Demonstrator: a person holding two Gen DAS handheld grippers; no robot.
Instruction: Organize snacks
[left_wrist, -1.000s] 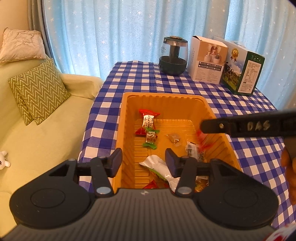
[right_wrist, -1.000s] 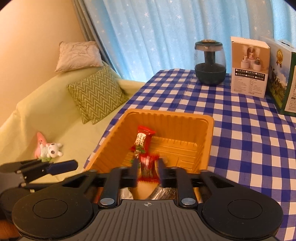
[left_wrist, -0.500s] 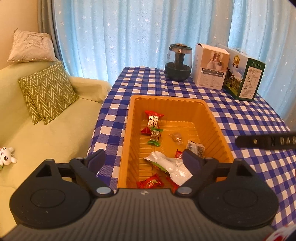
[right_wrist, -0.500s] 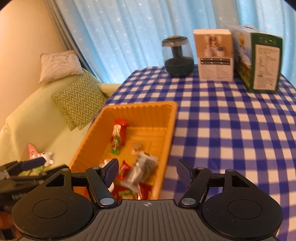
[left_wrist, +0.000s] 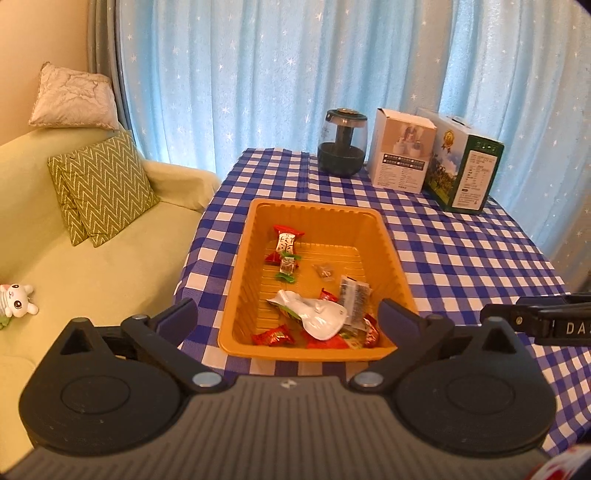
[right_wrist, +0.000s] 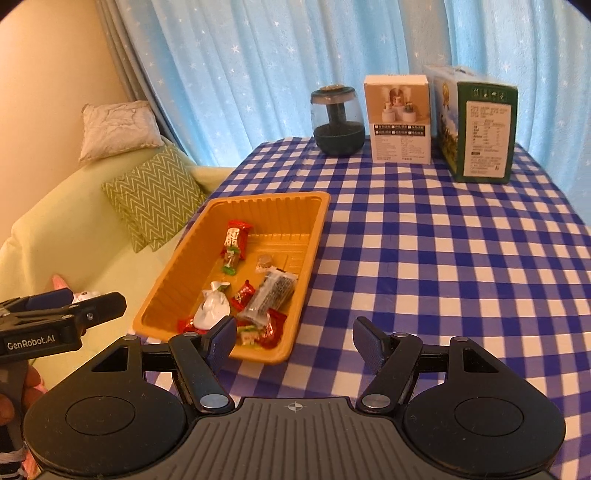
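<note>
Both grippers have drawn back from the orange tray (left_wrist: 394, 258). Left gripper (left_wrist: 288, 317) has just been opening, nothing between its jaws; right gripper (right_wrist: 295, 339) apart, empty. Snacks (left_wrist: 317, 317) lie in the tray on the checked table (right_wrist: 443, 258).

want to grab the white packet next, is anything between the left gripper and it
Nothing visible. The left gripper is open and empty above the near rim of the orange tray. The white packet lies on top of the other snacks just beyond that rim, uncovered. The right gripper is off to the side.
</note>
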